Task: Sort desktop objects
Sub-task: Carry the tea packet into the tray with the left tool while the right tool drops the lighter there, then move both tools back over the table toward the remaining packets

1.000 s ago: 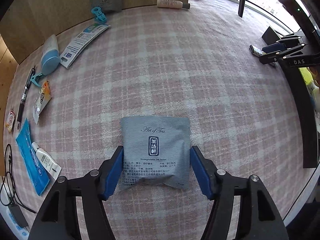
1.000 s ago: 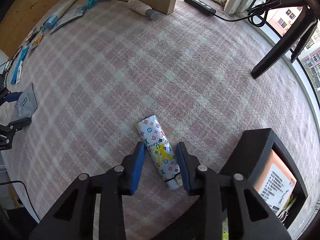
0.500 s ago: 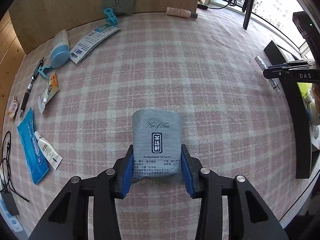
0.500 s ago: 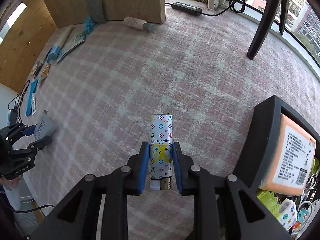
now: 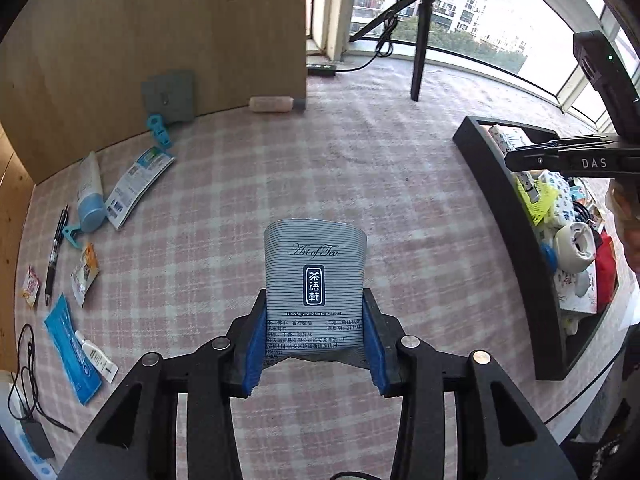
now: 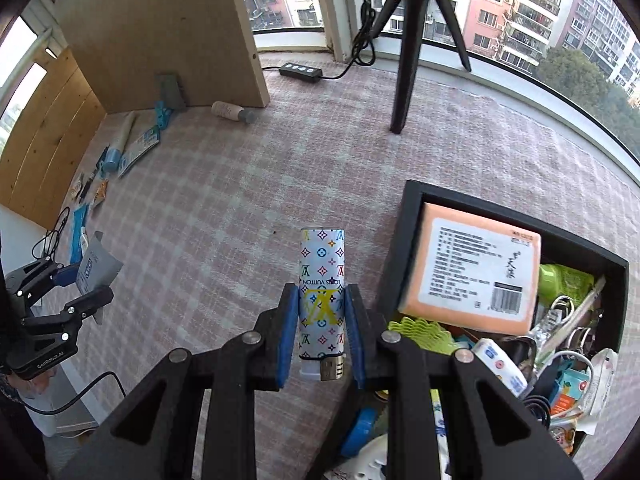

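Note:
My left gripper (image 5: 315, 340) is shut on a grey striped tea sachet (image 5: 315, 280) and holds it up above the pink plaid cloth. My right gripper (image 6: 321, 332) is shut on a white lighter (image 6: 322, 292) with coloured monogram print, held upright beside the black storage box (image 6: 404, 216). The box (image 5: 504, 216) is full of mixed small items. In the right wrist view the left gripper (image 6: 76, 284) with its sachet shows at the far left. In the left wrist view the right gripper (image 5: 560, 156) hangs over the box.
Along the left lie a blue tube (image 5: 89, 192), a leaflet (image 5: 138, 184), a pen (image 5: 56, 252), snack packets (image 5: 84, 272), a blue pack (image 5: 72, 356) and a blue clip (image 5: 158, 130). A wooden panel (image 5: 160, 40), a bottle (image 5: 272, 104), a power strip (image 6: 300, 71) and a tripod (image 6: 408, 52) stand at the back.
Both grippers closed on their objects and lifted them off the cloth. The right gripper carried the lighter toward the box; the left raised the sachet.

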